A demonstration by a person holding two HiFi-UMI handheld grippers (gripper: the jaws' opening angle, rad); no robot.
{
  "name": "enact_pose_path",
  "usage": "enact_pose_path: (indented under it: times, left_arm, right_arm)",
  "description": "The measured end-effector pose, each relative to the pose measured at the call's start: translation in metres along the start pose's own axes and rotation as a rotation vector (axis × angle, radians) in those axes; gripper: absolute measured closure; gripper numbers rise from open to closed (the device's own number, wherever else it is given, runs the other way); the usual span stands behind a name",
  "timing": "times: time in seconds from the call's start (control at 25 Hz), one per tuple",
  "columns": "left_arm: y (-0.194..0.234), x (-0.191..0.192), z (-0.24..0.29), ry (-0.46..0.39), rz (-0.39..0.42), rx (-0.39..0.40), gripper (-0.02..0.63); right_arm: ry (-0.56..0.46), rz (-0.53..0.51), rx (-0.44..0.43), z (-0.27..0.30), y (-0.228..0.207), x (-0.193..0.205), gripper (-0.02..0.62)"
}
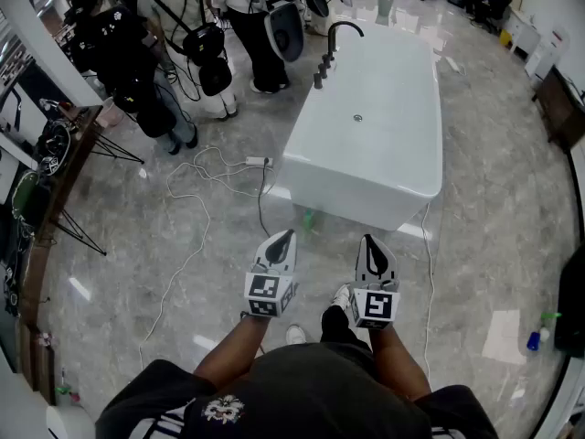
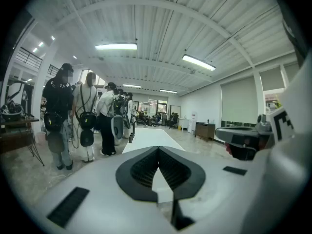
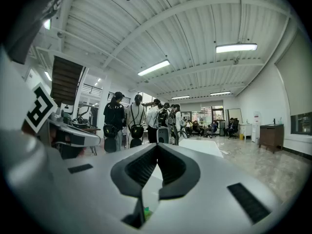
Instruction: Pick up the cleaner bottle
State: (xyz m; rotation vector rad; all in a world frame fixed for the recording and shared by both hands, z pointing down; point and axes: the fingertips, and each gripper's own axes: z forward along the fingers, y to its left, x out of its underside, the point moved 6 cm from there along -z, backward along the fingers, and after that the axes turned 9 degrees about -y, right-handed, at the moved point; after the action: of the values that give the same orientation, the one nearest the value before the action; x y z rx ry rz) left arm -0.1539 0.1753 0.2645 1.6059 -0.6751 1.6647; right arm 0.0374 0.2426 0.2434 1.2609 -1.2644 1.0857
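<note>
A small green bottle (image 1: pixel 308 218) stands on the marble floor at the near foot of the white bathtub (image 1: pixel 370 126). It is tiny here, so I cannot tell whether it is the cleaner bottle. A bit of green (image 3: pixel 146 212) shows through the gap under the right jaws. My left gripper (image 1: pixel 284 237) and right gripper (image 1: pixel 368 242) are held side by side at waist height, short of the tub and pointing toward it. Both are shut with nothing between the jaws. The closed jaw tips show in the left gripper view (image 2: pixel 158 148) and the right gripper view (image 3: pixel 157 146).
Several people (image 1: pixel 183 35) stand at the tub's far left by its black faucet (image 1: pixel 340 31). A white cable and power strip (image 1: pixel 257 162) lie on the floor left of the tub. A blue and green bottle (image 1: pixel 539 334) sits at the far right beside a pale sheet (image 1: pixel 503 335).
</note>
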Motion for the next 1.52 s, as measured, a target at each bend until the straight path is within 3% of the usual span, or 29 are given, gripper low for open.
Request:
enact_pose_path:
  times: [0.12,0.28,0.68,1.24,1.52]
  left_arm:
    - [0.004,0.0,0.041,0.005,-0.063,-0.028,0.6]
    - [0.002,-0.001,0.096,0.015,-0.003,-0.037,0.6]
    - [0.003,-0.006,0.178,0.005,0.016,-0.074,0.6]
    - [0.071,0.008,0.24,0.048,-0.03,-0.05,0.6]
    - [0.105,0.071,0.256,0.085,-0.032,-0.054,0.6]
  right_arm:
    - [-0.002,0.0,-0.017,0.035,-0.028,0.008,0.58]
    - [0.009,0.014,-0.032,0.082,-0.067,0.019,0.58]
    - [0.011,0.026,-0.084,0.154,-0.114,0.038,0.58]
    - [0.081,0.022,-0.046,0.229,-0.103,0.06,0.58]
    - [0.123,0.012,-0.039,0.251,-0.092,0.114,0.58]
